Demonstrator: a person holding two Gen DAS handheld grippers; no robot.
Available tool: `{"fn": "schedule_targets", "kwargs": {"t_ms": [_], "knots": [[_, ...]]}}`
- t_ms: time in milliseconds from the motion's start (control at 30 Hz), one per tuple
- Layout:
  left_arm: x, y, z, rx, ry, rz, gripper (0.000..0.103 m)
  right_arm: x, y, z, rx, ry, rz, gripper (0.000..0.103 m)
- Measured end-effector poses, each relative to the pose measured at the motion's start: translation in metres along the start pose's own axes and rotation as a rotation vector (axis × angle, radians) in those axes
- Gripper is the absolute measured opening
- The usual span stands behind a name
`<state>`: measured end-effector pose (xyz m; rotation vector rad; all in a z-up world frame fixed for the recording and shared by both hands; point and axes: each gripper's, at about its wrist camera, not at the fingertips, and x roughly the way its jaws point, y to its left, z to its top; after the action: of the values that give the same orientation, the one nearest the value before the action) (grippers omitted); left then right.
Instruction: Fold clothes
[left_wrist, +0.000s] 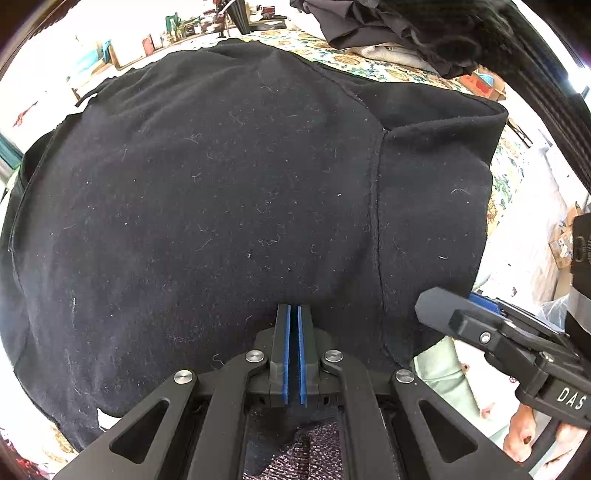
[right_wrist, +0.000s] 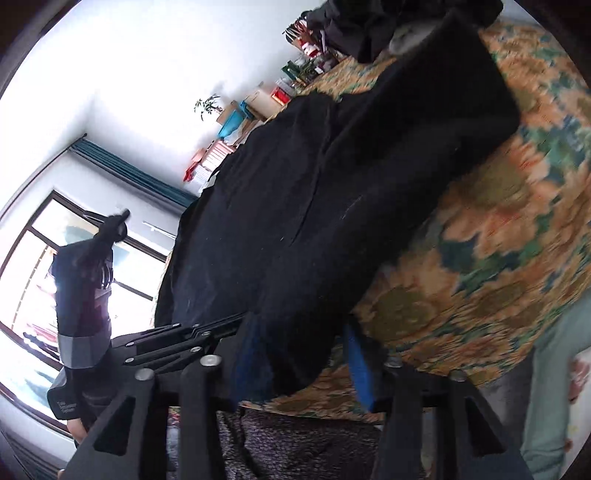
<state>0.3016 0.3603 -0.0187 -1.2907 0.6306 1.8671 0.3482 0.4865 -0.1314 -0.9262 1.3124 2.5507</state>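
A black garment (left_wrist: 229, 192) lies spread over a floral-patterned bed cover (right_wrist: 498, 258), taking up most of the surface; one sleeve (left_wrist: 436, 192) lies flat toward the cover's right-hand side, its cuff end reaching near the far edge. Pale lint and stray threads speckle the dark cloth, and a seam runs between body and sleeve.

At the near edge, the left claw (left_wrist: 294, 332) points steeply down at the garment, its blue-lined fingers (left_wrist: 284, 350) drawn together with only a thin slit between them; whether cloth is pinched in that slit cannot be told. Just beside it, to the right, the right claw (right_wrist: 299, 354) comes in low at the garment's near corner. Its blue pads (right_wrist: 356, 365) stand apart, and a fold of the black cloth hangs between them without being visibly pressed; the right-wrist view is blurred.

At the far edge of the bed sits a heap of dark clothes (left_wrist: 388, 26). Beyond it, shelves of boxes (right_wrist: 236, 118) line a white wall, and a window (right_wrist: 44, 266) with a teal curtain (right_wrist: 129, 170) brightens the room.
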Motion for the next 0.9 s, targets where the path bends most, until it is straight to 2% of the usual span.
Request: {"fn": "schedule_targets", "kwargs": {"t_ms": [33,167,300,400,467,500,567,633,700,767,800,833,900], "knots": [[0.0,0.001,0.0,0.002,-0.001,-0.002,0.004,-0.003,0.002,-0.001,-0.03,-0.015,0.007,0.008],[-0.001,0.004,0.001,-0.005,-0.004,-0.018,0.004,-0.025,-0.001,-0.005,-0.051,-0.052,-0.007,0.006],[0.001,0.018,-0.005,-0.017,-0.008,-0.026,0.004,-0.04,-0.008,-0.013,-0.016,-0.063,-0.027,0.006],[0.003,0.011,-0.003,-0.022,-0.008,-0.03,0.004,-0.06,-0.024,-0.014,0.033,-0.114,-0.064,0.013],[0.003,0.009,-0.001,-0.021,-0.005,-0.028,0.003,-0.065,-0.032,-0.008,0.054,-0.134,-0.048,0.031],[0.002,0.01,-0.001,-0.02,-0.003,-0.025,0.004,-0.067,-0.035,-0.004,0.062,-0.142,-0.034,0.044],[0.011,0.002,-0.006,-0.02,-0.001,-0.024,0.004,-0.07,-0.041,0.003,0.079,-0.157,-0.005,0.047],[0.009,-0.008,0.002,-0.021,-0.001,-0.024,0.004,-0.061,-0.043,0.01,0.084,-0.14,0.009,0.055],[0.009,-0.01,0.005,-0.02,0.0,-0.024,0.003,-0.048,-0.043,0.015,0.094,-0.109,0.002,0.056],[0.009,-0.012,0.006,-0.018,-0.002,-0.021,0.004,-0.04,-0.043,0.016,0.1,-0.11,0.034,0.057],[0.008,-0.013,0.006,-0.016,-0.003,-0.018,0.004,-0.038,-0.042,0.016,0.099,-0.115,0.05,0.049],[0.009,-0.013,0.006,-0.013,-0.004,-0.014,0.004,-0.038,-0.039,0.018,0.085,-0.125,0.05,0.027],[0.01,-0.014,0.005,-0.002,-0.006,-0.005,0.004,-0.042,-0.033,0.022,0.043,-0.143,0.016,0.008]]}}
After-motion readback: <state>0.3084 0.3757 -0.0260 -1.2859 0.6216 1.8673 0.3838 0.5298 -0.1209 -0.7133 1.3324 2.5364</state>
